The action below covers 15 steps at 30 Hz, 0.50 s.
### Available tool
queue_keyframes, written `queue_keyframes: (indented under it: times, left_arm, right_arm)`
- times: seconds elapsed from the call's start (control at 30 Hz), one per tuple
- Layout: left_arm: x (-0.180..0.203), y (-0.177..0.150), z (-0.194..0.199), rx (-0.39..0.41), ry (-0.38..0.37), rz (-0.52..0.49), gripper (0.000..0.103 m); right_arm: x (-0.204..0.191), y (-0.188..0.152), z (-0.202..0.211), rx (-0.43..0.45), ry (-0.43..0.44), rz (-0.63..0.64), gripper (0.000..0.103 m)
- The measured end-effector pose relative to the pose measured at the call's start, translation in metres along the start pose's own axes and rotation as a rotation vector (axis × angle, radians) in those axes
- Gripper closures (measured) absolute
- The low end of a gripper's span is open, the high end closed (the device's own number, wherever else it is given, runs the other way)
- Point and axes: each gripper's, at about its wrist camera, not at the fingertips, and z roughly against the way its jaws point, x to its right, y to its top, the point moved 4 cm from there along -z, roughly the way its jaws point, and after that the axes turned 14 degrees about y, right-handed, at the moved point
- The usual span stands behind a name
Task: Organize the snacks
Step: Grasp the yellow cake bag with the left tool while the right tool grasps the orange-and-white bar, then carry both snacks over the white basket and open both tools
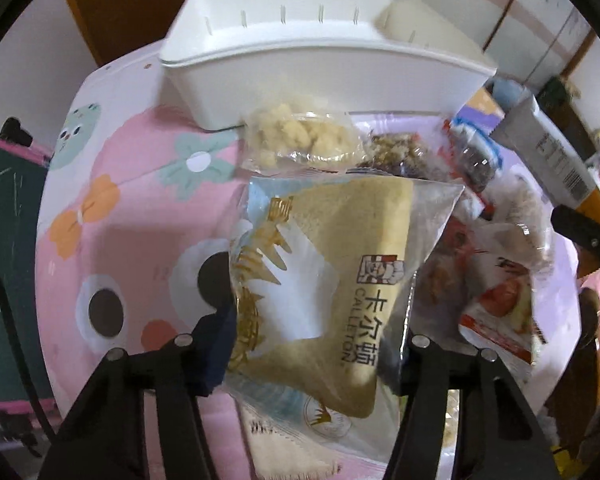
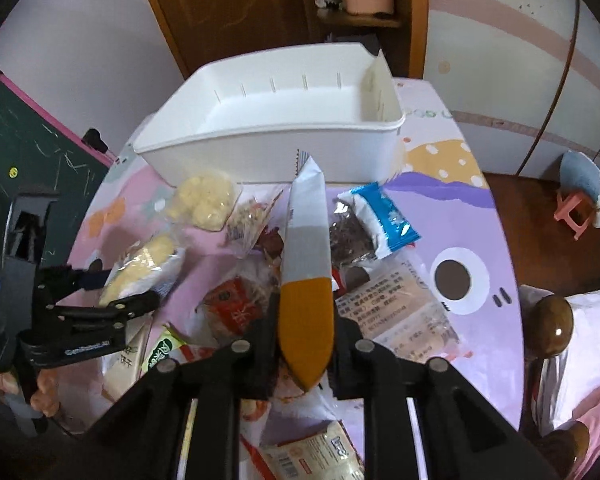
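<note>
My left gripper point(image 1: 312, 332) is shut on a clear Calleton bread packet point(image 1: 332, 280), held above the table; it also shows in the right wrist view point(image 2: 140, 268) with the left gripper point(image 2: 112, 292) at the left. My right gripper point(image 2: 306, 320) is shut on a white, grey and orange snack packet point(image 2: 306, 264), held edge-on and pointing toward the white bin point(image 2: 268, 128). The bin point(image 1: 300, 60) is empty, at the table's far side. Several snack packets lie loose in front of it, among them a yellow puff bag point(image 1: 300, 140) and a blue-white packet point(image 2: 384, 216).
The table has a pink and purple cartoon cover point(image 2: 452, 208). A chalkboard point(image 2: 24, 152) stands at the left. A wooden chair knob point(image 2: 552, 320) is at the right edge, a pink stool point(image 2: 576, 212) farther off. A wooden door point(image 2: 228, 8) is behind the bin.
</note>
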Motion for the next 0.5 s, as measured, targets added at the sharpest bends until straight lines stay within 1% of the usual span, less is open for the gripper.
queue_keyframes:
  times: [0.1,0.13,0.27,0.5]
  left_arm:
    - [-0.008,-0.011,0.012,0.057,0.001,0.015,0.047]
    - [-0.004,-0.011,0.020,0.072,0.003,0.019,0.047]
    - [-0.015,-0.022,0.050,0.152,-0.017,0.052,0.047]
    - [-0.017,-0.035,0.089,0.227,0.019,0.074,0.047]
  right_arm:
    - [-0.005,-0.004,0.013,0.016,-0.007,0.010,0.085]
    - [-0.008,-0.006,0.016,0.019,-0.006,0.013,0.085]
    - [-0.017,-0.017,0.028,0.028,-0.008,0.026,0.085]
    - [-0.035,-0.036,0.040,0.025,-0.018,0.061,0.085]
